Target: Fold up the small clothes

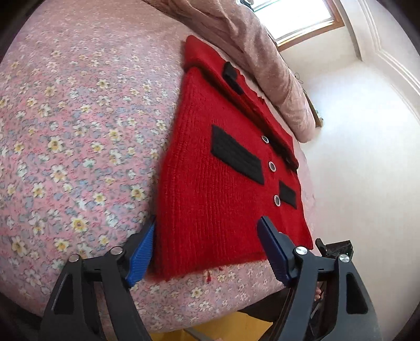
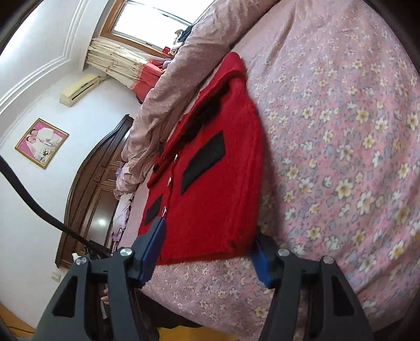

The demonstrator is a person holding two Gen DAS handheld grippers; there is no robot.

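Note:
A small red knitted cardigan (image 1: 210, 183) with black pocket flaps and shiny buttons lies flat on the floral pink bed sheet (image 1: 78, 118). Its collar points away from me and its hem is nearest. My left gripper (image 1: 208, 223) is open, its blue pads (image 1: 141, 251) standing wide on either side of the hem's left part without pressing it. In the right wrist view the same cardigan (image 2: 218, 183) lies ahead. My right gripper (image 2: 210, 228) is open too, straddling the hem's right part, one pad (image 2: 152, 249) over the button edge and the other at the corner.
A rolled pink quilt (image 1: 262, 57) lies along the cardigan's far side. The bed's near edge (image 1: 210, 312) runs just under both grippers, with yellow floor below. A wooden headboard (image 2: 92, 183), a framed picture (image 2: 42, 143) and a window (image 2: 157, 18) are beyond.

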